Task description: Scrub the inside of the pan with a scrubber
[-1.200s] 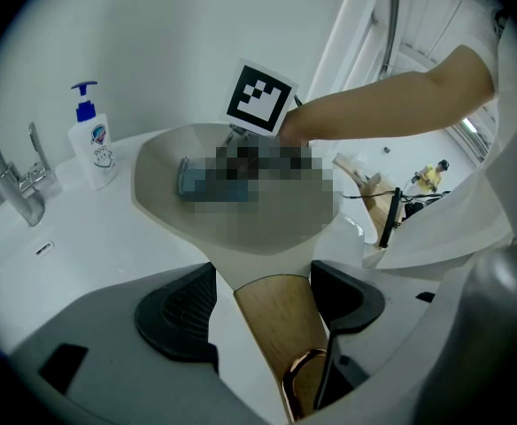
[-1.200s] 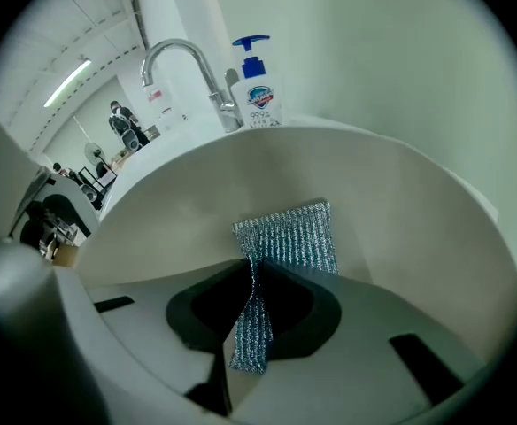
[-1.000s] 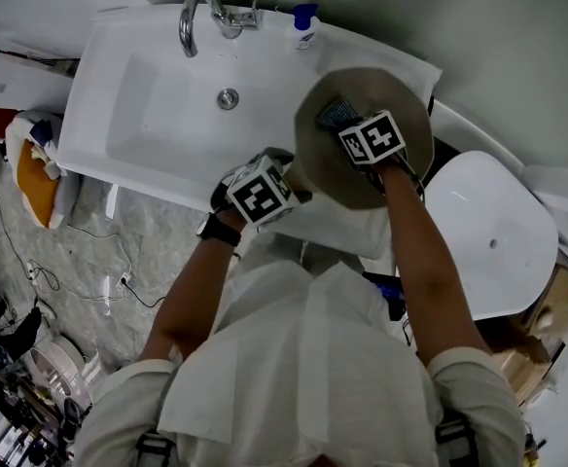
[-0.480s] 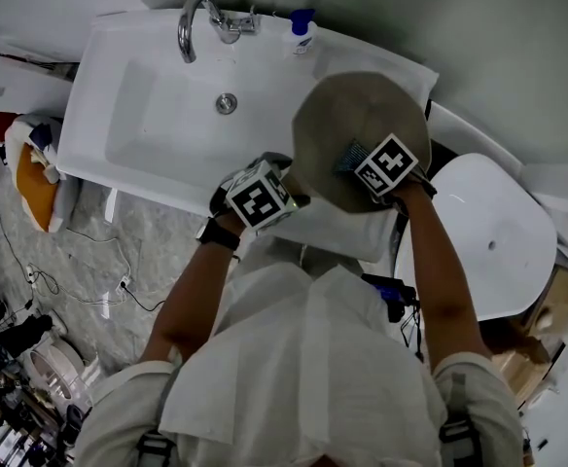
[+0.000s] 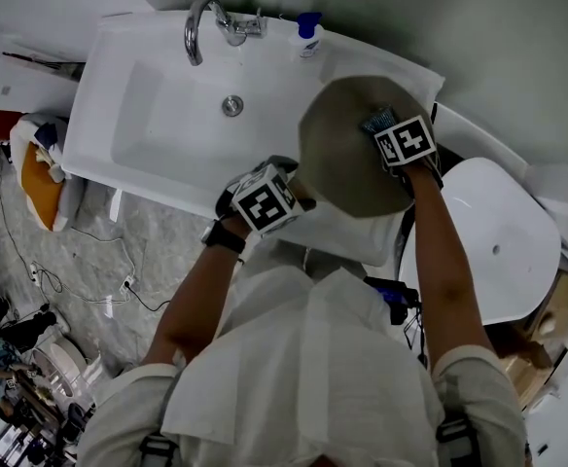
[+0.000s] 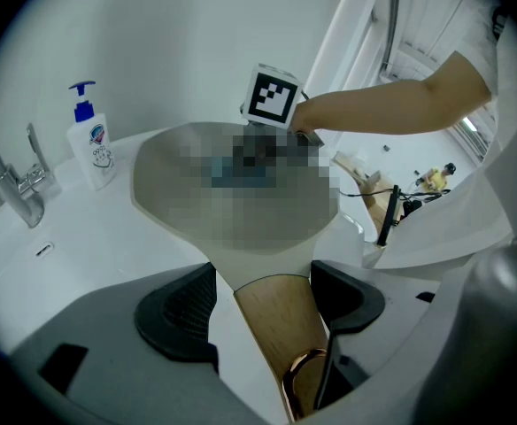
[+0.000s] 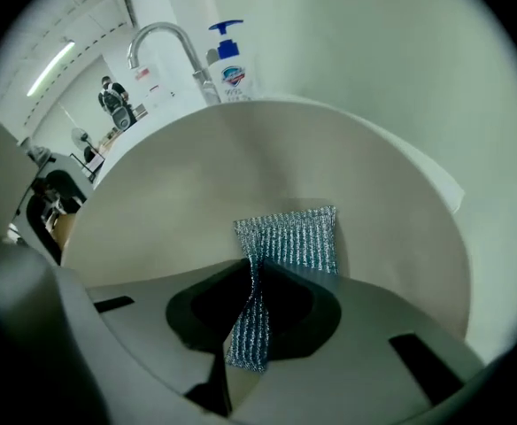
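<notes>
A round pan (image 5: 347, 163) with a beige inside is held tilted over the right end of the white sink (image 5: 158, 115). My left gripper (image 5: 282, 191) is shut on its wooden handle (image 6: 276, 326), which runs between the two black pads in the left gripper view. A blue-grey mesh scrubber (image 7: 289, 237) is pinched in my right gripper (image 7: 254, 312), its free end lying flat on the pan's inner wall (image 7: 188, 193). From the head view, the right gripper (image 5: 389, 129) and scrubber (image 5: 378, 120) are at the pan's far right, near the rim.
A chrome faucet (image 5: 201, 22) and a soap pump bottle (image 5: 308, 32) stand at the sink's back edge. A white rounded seat (image 5: 498, 232) is to the right of the pan. Cables and clutter lie on the floor (image 5: 80, 261) at the left.
My right gripper has swept the scrubber across the pan's inside, from the upper left through the middle to the far right rim. The left gripper still holds the handle.
</notes>
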{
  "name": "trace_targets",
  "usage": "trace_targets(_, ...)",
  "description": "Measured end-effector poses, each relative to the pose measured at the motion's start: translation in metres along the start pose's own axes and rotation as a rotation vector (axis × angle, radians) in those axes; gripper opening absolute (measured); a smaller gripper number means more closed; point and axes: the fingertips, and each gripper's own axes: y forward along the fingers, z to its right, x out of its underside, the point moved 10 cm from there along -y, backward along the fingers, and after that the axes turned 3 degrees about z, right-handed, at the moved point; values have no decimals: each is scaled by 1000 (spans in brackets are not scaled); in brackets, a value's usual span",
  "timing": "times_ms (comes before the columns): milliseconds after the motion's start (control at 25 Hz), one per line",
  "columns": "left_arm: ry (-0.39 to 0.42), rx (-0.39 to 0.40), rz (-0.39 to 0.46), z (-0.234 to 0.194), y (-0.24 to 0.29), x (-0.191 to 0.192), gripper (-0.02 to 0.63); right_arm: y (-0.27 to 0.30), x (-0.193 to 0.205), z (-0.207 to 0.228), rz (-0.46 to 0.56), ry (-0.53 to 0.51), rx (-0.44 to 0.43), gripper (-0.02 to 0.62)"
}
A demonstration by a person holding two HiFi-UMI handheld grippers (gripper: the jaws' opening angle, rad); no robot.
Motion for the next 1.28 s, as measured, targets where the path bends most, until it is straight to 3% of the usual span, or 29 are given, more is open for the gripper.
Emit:
trace_targets(280, 3, -1, -3, 0, 0, 0, 341, 10, -36, -9, 160, 39, 107, 41)
trace_targets(680, -4, 0, 3, -1, 1, 1, 341, 25, -53, -39, 349, 182, 2, 41)
trace_targets(960, -8, 4, 4, -1, 2, 0, 342, 24, -57, -64, 357, 159, -203, 42)
trace_targets(1280, -9, -7, 2, -2, 2, 0, 342, 23, -44, -93, 242, 162, -481, 43)
